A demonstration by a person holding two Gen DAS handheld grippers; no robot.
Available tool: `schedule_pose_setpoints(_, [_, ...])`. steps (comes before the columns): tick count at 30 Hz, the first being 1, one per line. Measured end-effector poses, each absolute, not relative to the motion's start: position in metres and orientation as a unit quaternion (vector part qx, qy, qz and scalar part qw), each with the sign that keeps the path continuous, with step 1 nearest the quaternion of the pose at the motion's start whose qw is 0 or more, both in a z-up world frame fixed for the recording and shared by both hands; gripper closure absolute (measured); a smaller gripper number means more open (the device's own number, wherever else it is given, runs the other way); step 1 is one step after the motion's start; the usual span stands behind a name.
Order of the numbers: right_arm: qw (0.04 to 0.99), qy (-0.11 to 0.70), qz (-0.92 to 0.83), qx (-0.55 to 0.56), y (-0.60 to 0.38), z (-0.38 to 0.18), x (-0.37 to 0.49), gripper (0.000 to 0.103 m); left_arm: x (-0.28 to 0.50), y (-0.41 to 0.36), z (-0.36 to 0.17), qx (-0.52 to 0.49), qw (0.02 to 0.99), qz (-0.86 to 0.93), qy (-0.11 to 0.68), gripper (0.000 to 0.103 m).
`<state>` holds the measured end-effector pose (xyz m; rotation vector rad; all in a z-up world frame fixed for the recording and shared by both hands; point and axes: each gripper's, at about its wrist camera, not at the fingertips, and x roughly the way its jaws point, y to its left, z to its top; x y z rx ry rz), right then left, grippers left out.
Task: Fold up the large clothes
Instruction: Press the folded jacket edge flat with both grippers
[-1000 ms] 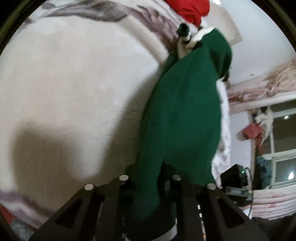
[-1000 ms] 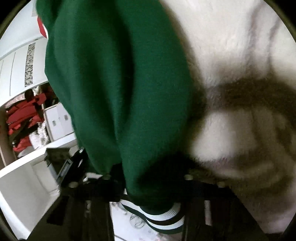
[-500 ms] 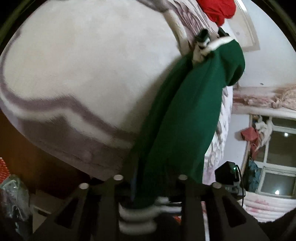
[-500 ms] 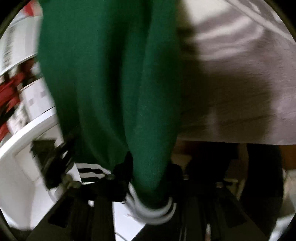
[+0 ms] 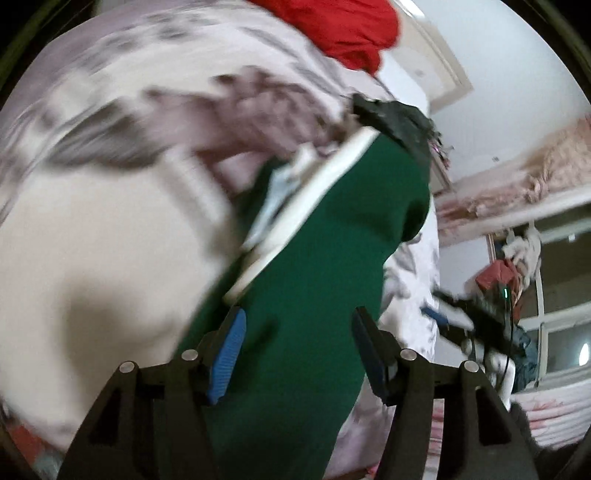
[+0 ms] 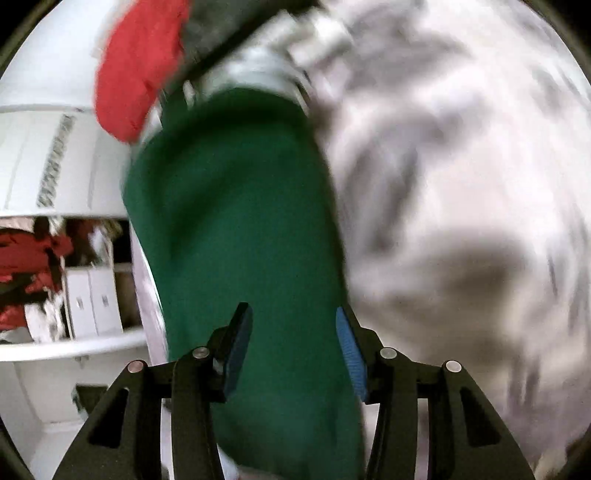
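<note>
A dark green garment with a white band lies along the edge of a bed in the left wrist view. It also fills the middle of the right wrist view. My left gripper is open, its blue-padded fingers apart with the green cloth lying between them. My right gripper is open too, fingers spread on either side of the green cloth. Both views are blurred by motion.
The bed has a cream and grey patterned blanket. A red garment lies at the far end of the bed, also seen in the right wrist view. White shelves stand left; a window is right.
Both grippers were shut on the green garment's striped hem; now both have opened and let it go. The cameras swung back over the bed, and the garment lies lower along the blanket.
</note>
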<state>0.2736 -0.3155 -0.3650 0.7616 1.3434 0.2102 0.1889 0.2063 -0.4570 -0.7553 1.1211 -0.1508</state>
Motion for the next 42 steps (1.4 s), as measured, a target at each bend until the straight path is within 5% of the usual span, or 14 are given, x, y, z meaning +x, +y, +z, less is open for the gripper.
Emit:
schedule_pose_setpoints(7, [0.708,0.584,0.063,0.393,-0.312,-0.416,0.49,0.054,0.295,0.162,-0.487,-0.315,0.779,-0.092,0.534,0.046])
schedule_pose_setpoints(14, [0.685,0.671,0.091,0.271,-0.271,-0.48,0.6,0.054,0.332,0.177,-0.531,-0.335,0.749,-0.07,0.568,0.046])
schedule_pose_setpoints(21, [0.678,0.63,0.131,0.354,-0.329,-0.447,0.572,0.048,0.309,0.213,-0.492,-0.349,0.765,-0.034,0.54,0.046])
schedule_pose_setpoints(30, [0.634,0.662,0.115,0.384,-0.347,-0.486,0.453,0.047,0.297,0.189,-0.551,-0.324,0.734,-0.072,0.592,0.045])
schedule_pose_setpoints(31, [0.625,0.667,0.114,0.388,-0.35,-0.497,0.447,0.047,0.297,0.183,-0.55,-0.322,0.741,-0.082,0.583,0.047])
schedule_pose_setpoints(32, [0.617,0.672,0.113,0.394,-0.344,-0.509,0.435,0.047,0.297,0.18,-0.547,-0.35,0.731,-0.074,0.581,0.071])
schedule_pose_setpoints(33, [0.613,0.67,0.11,0.404,-0.344,-0.516,0.43,0.047,0.297,0.181,-0.542,-0.38,0.725,-0.097,0.566,0.085])
schedule_pose_setpoints(35, [0.613,0.664,0.103,0.415,-0.337,-0.524,0.426,0.047,0.293,0.187,-0.537,-0.466,0.697,-0.145,0.525,0.094])
schedule_pose_setpoints(42, [0.602,0.664,0.1,0.433,-0.347,-0.528,0.426,0.047,0.275,0.236,-0.589,-0.563,0.639,-0.081,0.518,0.096])
